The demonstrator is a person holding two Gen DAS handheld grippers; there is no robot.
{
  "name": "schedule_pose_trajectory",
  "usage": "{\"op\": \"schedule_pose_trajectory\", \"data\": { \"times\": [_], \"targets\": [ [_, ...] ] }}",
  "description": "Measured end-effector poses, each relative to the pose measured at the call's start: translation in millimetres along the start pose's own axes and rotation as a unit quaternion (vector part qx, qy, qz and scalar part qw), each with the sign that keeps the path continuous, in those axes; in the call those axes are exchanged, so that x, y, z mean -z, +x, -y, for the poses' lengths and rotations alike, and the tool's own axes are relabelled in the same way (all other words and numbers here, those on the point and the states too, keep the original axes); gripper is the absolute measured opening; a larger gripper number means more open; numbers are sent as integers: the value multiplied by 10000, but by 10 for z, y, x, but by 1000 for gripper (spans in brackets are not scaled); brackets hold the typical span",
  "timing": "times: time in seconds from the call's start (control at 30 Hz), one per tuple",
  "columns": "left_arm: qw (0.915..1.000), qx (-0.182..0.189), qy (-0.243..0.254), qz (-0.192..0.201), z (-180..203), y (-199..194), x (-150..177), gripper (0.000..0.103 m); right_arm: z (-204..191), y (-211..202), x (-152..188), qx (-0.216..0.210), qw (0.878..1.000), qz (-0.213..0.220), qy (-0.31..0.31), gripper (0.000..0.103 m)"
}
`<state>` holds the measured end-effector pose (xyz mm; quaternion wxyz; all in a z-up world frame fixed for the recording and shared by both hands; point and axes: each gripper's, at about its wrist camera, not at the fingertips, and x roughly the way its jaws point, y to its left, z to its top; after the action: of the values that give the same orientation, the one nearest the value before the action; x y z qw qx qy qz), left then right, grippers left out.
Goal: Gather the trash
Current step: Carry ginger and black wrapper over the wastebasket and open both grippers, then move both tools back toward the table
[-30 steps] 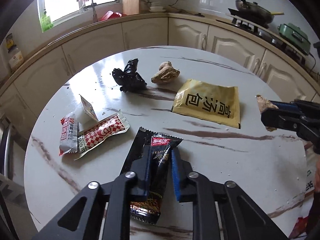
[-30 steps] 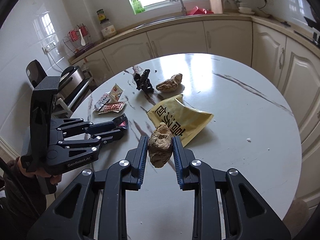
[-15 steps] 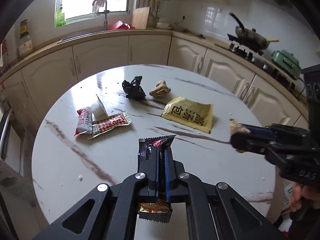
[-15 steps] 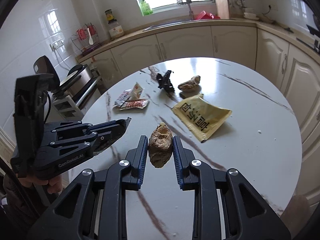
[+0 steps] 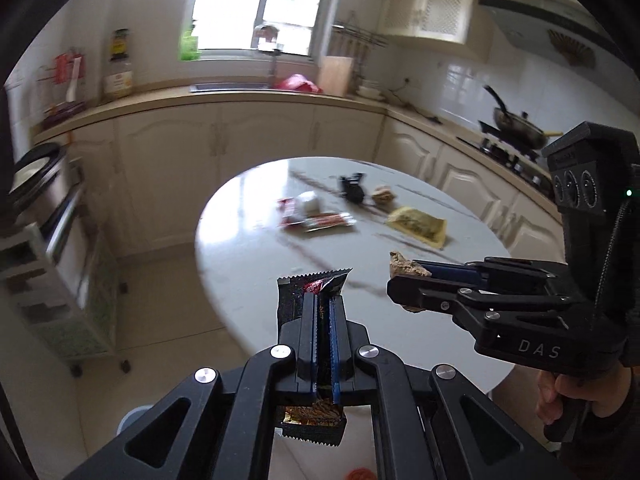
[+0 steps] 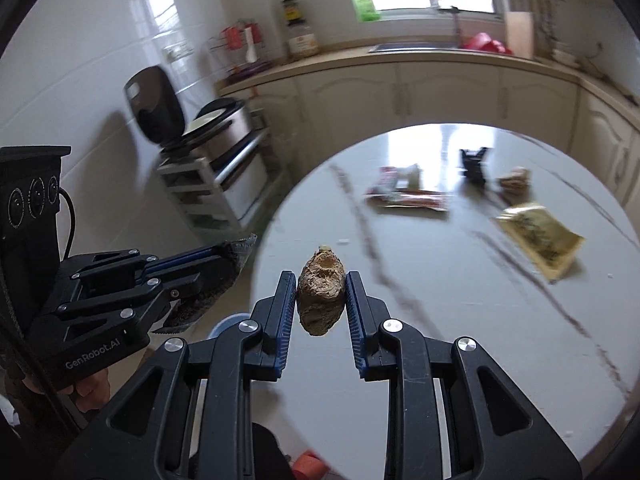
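A black snack wrapper (image 5: 311,292) is pinched flat between the closed fingers of the left gripper (image 5: 320,312), its serrated top edge sticking out past the fingertips and its gold-printed lower end hanging beneath the jaws. In the left wrist view the wrapper is held off the table, out past the table's near edge at about 7 o'clock, with floor tiles behind it. In the right wrist view the same wrapper (image 6: 224,280) shows at 9 o'clock, clamped in the left gripper (image 6: 228,260) beside the table rim.

The right gripper (image 6: 321,300) grips a brown knobbly lump (image 6: 321,294), apparently a piece of ginger, squeezed upright between its two blue-padded fingers and lifted clear of the table. From the left wrist view the lump (image 5: 404,269) pokes out of the right gripper (image 5: 408,284) at 3 o'clock, just to the right of the wrapper but not touching it.

More trash lies on the round white marble-look table (image 6: 440,320), toward its far side. In the right wrist view a yellow sachet (image 6: 540,236) lies at 2 o'clock, a second brown lump (image 6: 516,178) beyond it, a crumpled black bag (image 6: 474,164) at 1 o'clock, and a small cluster of red-and-white packets (image 6: 408,196) at 12 o'clock. All are blurred by motion, and well apart from both grippers.

Cream cabinets (image 5: 240,152) run behind the table, with a sink under a window (image 5: 260,4) and a pan on the stove (image 5: 516,128) at 2 o'clock. A rolling shelf cart (image 6: 224,184) stands at the left.
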<state>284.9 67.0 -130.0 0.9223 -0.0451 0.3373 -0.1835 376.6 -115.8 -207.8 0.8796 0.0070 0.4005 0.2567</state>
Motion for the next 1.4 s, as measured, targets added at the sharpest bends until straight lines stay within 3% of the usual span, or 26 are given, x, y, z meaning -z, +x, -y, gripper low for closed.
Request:
{"op": "schedule_pose_trajectory", "data": {
  "times": [0.23, 0.4, 0.57, 0.77, 1.0, 1.07, 1.17, 1.27, 1.4],
  "targets": [
    [9942, -663, -823, -174, -1062, -671, 751, 1, -1099, 775, 51, -644, 9949, -468, -614, 24],
    [9806, -1003, -1619, -462, -1806, -864, 1380, 1, -1695, 1500, 262, -887, 9865, -1021, -927, 24],
    [9658, -1066, -2256, -710, -2374, -818, 1803, 1, -1999, 2110, 449, -950, 9790, -1411, -1121, 24],
    [9545, -1192, -2575, -916, -2712, -713, 1939, 3, -2103, 2662, 586, -927, 9743, -1688, -1169, 24],
    [9428, -1547, -2714, -1161, -2779, -758, 1996, 9, -2198, 3009, 613, -1035, 9709, -1821, -1158, 26],
    [9377, -1860, -2677, -1202, -2715, -791, 1918, 24, -2234, 3021, 594, -1067, 9712, -1753, -1214, 26],
    [9337, -2098, -2704, -1049, -2543, -876, 1807, 37, -2290, 3010, 560, -1173, 9714, -1648, -1245, 27],
    [9304, -2306, -2706, -894, -2299, -1000, 1696, 42, -2301, 2914, 483, -1160, 9751, -1427, -1242, 46],
    [9323, -2525, -2516, -612, -1930, -1237, 1552, 49, -2207, 2548, 322, -998, 9819, -1042, -1231, 52]
  ]
}}
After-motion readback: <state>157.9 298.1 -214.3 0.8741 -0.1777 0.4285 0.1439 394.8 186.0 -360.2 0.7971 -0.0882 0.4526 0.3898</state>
